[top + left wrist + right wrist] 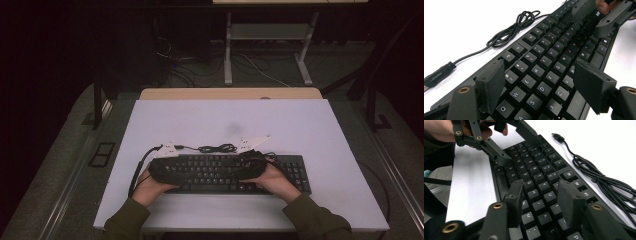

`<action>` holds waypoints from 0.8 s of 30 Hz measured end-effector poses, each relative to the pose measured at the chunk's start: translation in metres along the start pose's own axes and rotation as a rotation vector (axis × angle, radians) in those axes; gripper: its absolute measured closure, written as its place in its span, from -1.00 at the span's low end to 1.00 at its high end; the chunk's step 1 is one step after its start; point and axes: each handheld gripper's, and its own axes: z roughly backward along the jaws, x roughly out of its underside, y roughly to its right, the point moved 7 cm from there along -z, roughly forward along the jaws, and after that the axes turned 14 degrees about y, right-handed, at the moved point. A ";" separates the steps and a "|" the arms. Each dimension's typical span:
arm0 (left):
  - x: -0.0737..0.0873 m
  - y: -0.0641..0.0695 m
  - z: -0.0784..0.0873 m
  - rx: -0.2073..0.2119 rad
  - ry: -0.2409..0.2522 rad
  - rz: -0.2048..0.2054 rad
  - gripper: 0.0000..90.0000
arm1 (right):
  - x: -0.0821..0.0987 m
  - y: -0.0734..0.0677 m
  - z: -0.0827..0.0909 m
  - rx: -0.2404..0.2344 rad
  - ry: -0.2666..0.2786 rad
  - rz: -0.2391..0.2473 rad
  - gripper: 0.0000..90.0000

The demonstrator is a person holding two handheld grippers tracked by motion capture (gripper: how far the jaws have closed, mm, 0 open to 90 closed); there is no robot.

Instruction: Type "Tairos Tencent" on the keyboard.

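A black keyboard point(292, 172) lies across the near part of the white table top point(225, 115), with its coiled cable point(218, 148) behind it. My left gripper point(175, 172) reaches over the keyboard's left end and points right. In the left gripper view its jaws point(541, 85) stand wide apart above the keys point(549, 57), from the number row to the front edge, with no pad seen pressing. My right gripper point(241, 170) faces it over the middle keys. Its jaws point(541, 197) are parted above the letter keys point(536, 170), holding nothing.
The cable's USB plug point(439, 73) lies loose on the white top behind the keyboard. A wooden desk edge point(230, 93) borders the far side. Beyond it are a white table frame point(270, 32) and floor cables. Bare white surface lies behind and to both sides of the keyboard.
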 end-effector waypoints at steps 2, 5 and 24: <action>0.000 0.000 0.000 0.001 0.001 -0.001 -0.44 | 0.000 0.002 0.002 0.010 0.005 -0.003 0.12; 0.000 0.000 0.001 0.001 0.003 0.004 -0.42 | 0.000 0.005 0.005 0.022 0.008 -0.002 0.03; 0.001 0.016 0.005 0.094 -0.018 -0.012 0.85 | 0.001 0.014 0.016 0.057 0.020 -0.011 -0.08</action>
